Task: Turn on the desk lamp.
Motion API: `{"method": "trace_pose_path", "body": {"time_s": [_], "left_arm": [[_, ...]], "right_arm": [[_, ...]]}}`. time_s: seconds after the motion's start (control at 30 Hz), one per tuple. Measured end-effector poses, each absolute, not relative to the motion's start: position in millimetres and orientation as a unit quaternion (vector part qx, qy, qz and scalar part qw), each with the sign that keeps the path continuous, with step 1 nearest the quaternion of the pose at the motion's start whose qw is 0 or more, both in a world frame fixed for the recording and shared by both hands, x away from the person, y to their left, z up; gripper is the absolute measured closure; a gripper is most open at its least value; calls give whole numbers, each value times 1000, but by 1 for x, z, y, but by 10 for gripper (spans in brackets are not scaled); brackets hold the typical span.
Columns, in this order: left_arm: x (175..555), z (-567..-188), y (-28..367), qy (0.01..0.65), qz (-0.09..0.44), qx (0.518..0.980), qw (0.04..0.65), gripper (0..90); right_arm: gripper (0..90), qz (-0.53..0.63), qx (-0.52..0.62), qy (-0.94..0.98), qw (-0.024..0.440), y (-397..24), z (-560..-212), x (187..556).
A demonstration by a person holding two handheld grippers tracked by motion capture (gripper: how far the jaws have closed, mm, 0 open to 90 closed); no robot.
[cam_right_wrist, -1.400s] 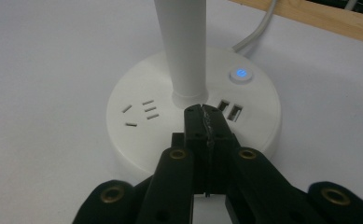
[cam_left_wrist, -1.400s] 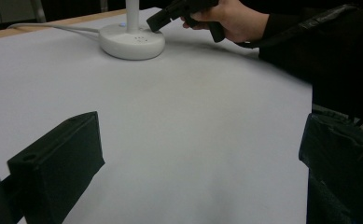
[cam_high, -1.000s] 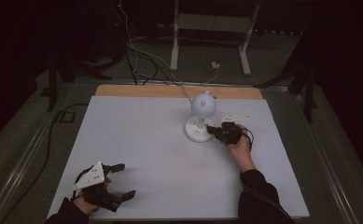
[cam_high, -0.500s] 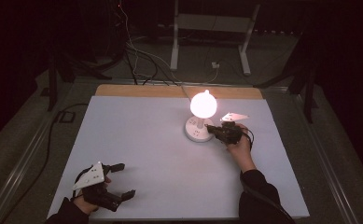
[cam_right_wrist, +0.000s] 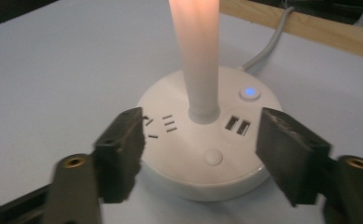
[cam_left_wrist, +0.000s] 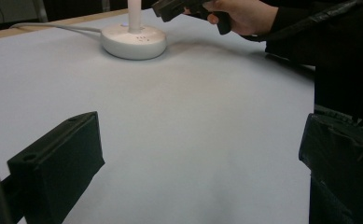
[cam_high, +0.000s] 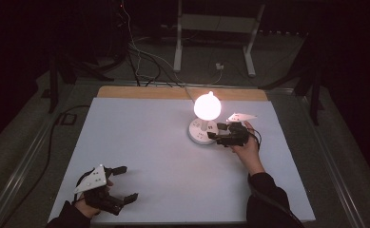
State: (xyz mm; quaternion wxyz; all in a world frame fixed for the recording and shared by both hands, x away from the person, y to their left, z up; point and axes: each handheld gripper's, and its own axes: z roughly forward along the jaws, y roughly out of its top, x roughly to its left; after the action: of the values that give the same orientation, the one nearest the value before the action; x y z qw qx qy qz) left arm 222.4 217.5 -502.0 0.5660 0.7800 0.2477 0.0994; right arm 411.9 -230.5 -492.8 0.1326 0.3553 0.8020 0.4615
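A small lamp stands right of the table's middle, with a glowing globe on a round white base. My right gripper is at the base's right side, open. In the right gripper view its jaws flank the base without touching it, in front of the lit stem, a round push button and a blue-lit button. My left gripper rests open at the near left corner, with nothing between its jaws. From the left gripper view the base is far ahead.
The lamp's grey cable runs back over a wooden strip at the table's far edge. A white sheet covers the table. Beyond it on the dark floor stand a metal frame and loose cables.
The lamp was dark one second ago and lit up half a second ago; it still glows. Both grippers have stayed about where they were.
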Motion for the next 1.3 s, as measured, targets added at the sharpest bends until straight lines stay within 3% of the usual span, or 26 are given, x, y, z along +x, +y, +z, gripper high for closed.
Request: {"method": "trace_pose_path", "body": {"time_s": [0.07,0.2,0.3,1.3], "left_arm": [[222,-502,217,247,100,780,566,2],[222,-502,218,247,100,779,567,2],[222,-502,218,246,100,780,567,3],[221,-501,219,249,101,778,568,3]], "right_arm": [[165,464,352,802,135,-232,-491,411],[120,470,345,802,126,-235,-489,410],[14,477,341,803,107,-237,-488,409],[0,479,323,812,87,-255,-468,365]]}}
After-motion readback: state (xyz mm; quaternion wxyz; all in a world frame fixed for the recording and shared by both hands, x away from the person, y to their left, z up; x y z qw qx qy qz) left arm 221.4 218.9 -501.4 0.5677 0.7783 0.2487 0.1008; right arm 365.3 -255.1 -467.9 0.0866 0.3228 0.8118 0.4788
